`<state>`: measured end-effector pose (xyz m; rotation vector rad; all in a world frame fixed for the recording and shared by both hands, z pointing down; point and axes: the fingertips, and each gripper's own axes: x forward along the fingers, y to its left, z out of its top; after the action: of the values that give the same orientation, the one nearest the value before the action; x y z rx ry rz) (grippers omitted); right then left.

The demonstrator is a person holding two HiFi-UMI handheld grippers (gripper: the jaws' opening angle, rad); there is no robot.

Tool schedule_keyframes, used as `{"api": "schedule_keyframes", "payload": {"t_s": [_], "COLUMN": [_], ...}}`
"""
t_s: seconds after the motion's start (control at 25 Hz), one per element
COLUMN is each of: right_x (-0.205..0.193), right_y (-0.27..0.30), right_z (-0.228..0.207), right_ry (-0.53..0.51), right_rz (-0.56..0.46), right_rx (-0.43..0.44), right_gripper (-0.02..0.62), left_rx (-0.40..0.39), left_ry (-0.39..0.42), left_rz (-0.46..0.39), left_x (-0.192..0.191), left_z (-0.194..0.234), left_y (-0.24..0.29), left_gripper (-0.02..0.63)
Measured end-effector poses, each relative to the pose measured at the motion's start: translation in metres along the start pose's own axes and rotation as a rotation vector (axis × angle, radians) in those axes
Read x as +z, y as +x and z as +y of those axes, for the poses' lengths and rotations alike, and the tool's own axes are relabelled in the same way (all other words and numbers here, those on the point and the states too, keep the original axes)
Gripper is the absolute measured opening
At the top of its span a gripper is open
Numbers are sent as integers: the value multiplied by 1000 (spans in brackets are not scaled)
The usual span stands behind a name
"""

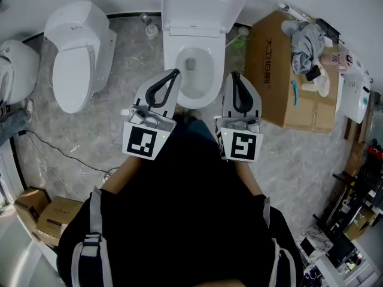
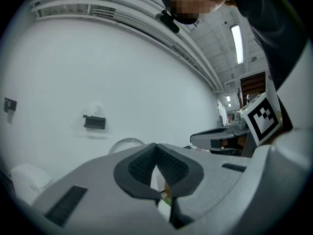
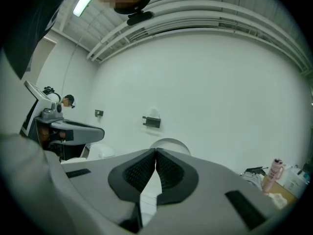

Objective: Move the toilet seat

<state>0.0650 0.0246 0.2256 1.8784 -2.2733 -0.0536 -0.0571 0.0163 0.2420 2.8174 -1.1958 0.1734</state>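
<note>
Grey marbled floor (image 1: 90,136) under a standing person in a black top (image 1: 185,208), seen from above. Nearest the body, each hand carries a marker cube. Ahead of these, the left gripper (image 1: 175,72) and right gripper (image 1: 234,75) point forward side by side, well apart from each other. Both gripper views show the ribbed pads pressed together at the tips with nothing between them: both tools are clenched and empty.

Just beyond the tips stands the middle toilet (image 1: 194,28). Its seat (image 1: 206,87) appears as a white ring lying flat round the bowl, between the two grippers and touched by neither. The lid (image 1: 203,2) stands raised behind it, against the white wall (image 3: 220,92).

To the left stands a second toilet (image 1: 78,52) with its lid down, and part of a third (image 1: 15,70) shows at the frame edge. A cable (image 1: 60,151) lies on the floor near them, and small cartons (image 1: 51,217) sit at lower left. To the right, a large box (image 1: 275,76) carries grey clothing (image 1: 305,40).

Farthest, a dark bracket (image 3: 152,122) is fixed to the wall above the lid.
</note>
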Motion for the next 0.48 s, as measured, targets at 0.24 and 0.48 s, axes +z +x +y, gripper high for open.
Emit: {"api": "schedule_keyframes", "payload": {"t_s": [0.24,0.48], "right_x": [-20,-44], "right_y": [17,25], "right_z": [-11,-18], "right_ry": [-47,-45], "right_rz": [30,39], "right_rx": [43,96], "right_gripper": [23,23], "left_rx": [12,23], "left_ry": [-17,-4], "left_rz": [52,50], "left_x": [-16,-32], "left_z": [1,-4], "left_y": [16,33], "left_gripper": [7,8]}}
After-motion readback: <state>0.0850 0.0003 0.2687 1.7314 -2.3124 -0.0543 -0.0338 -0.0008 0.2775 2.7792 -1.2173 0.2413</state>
